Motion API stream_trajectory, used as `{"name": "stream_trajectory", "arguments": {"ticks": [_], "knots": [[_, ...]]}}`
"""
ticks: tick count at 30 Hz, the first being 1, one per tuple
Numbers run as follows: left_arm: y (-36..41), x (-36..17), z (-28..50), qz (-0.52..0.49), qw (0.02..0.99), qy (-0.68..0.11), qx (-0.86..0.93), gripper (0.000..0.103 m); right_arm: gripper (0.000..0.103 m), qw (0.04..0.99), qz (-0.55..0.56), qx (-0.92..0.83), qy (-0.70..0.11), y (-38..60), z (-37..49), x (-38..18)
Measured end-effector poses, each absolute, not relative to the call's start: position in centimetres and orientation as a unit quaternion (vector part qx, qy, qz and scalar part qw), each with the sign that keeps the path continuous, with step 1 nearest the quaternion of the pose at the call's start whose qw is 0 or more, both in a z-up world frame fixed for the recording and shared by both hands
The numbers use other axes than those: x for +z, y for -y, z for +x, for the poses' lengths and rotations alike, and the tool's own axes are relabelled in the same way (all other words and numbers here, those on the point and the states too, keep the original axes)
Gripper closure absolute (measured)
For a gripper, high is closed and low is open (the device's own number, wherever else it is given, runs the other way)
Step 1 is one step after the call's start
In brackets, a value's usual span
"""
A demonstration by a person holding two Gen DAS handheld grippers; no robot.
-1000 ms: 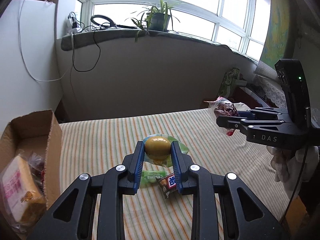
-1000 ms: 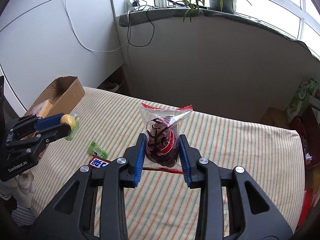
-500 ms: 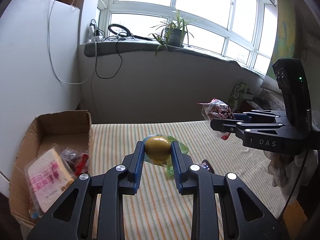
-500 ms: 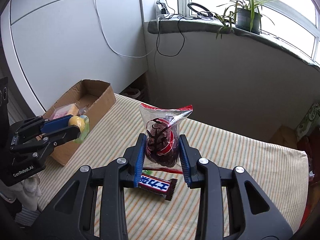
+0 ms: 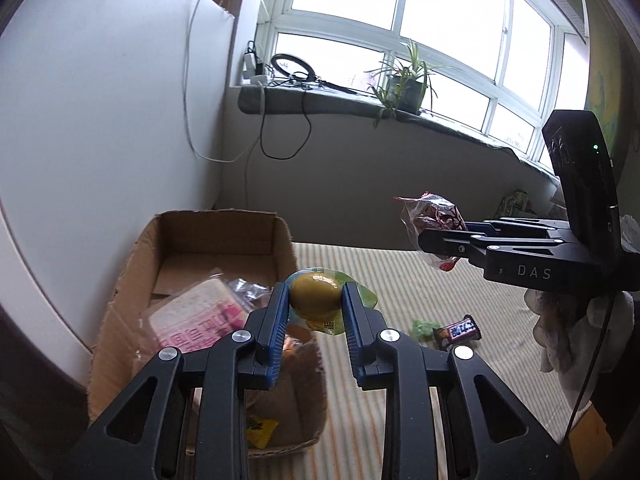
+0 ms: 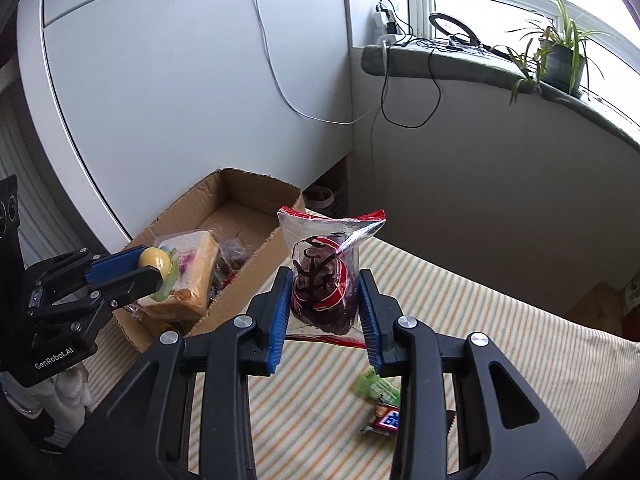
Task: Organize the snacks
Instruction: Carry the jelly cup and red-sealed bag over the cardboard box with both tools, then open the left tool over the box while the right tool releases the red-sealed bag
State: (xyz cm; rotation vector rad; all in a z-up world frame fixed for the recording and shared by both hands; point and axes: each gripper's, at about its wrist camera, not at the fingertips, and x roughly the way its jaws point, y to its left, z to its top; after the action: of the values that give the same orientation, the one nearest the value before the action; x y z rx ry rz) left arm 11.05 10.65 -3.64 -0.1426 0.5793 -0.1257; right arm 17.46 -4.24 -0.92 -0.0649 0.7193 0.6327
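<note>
My left gripper (image 5: 315,300) is shut on a yellow jelly cup (image 5: 315,296) with a green lid rim and holds it above the near right part of an open cardboard box (image 5: 180,236). From the right wrist view it (image 6: 157,261) hangs over the box (image 6: 240,200). My right gripper (image 6: 324,292) is shut on a clear bag of dark red snack (image 6: 325,280), in the air right of the box; the bag shows in the left wrist view (image 5: 434,220). The box holds a wrapped bread pack (image 5: 196,316) and small packets.
A striped tablecloth (image 5: 400,280) covers the table. On it lie a chocolate bar (image 5: 460,330) and a small green packet (image 5: 425,326), right of the box. A white wall panel stands behind the box; a window sill with a plant (image 5: 404,88) is farther back.
Both grippers have swung left toward the box with their snacks held. The jelly cup now hangs over the box instead of over the cloth.
</note>
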Motion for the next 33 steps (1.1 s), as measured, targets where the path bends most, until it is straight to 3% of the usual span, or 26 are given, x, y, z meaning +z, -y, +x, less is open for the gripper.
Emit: {"name": "stream_trajectory", "arguments": {"ticks": [17,33], "knots": [[-16.9,-5.3,9.9,-0.095,0.950,-0.298,-0.005,0.078,0.069,0.862,-0.066,0.348,-0.363,-6.5,20.9,-2.2],[-18.6,-6.7,10.0,-0.097,0.944,-0.315,0.019,0.078,0.069,0.844,-0.071,0.362,-0.390,-10.3,22.6,-4.4]]}}
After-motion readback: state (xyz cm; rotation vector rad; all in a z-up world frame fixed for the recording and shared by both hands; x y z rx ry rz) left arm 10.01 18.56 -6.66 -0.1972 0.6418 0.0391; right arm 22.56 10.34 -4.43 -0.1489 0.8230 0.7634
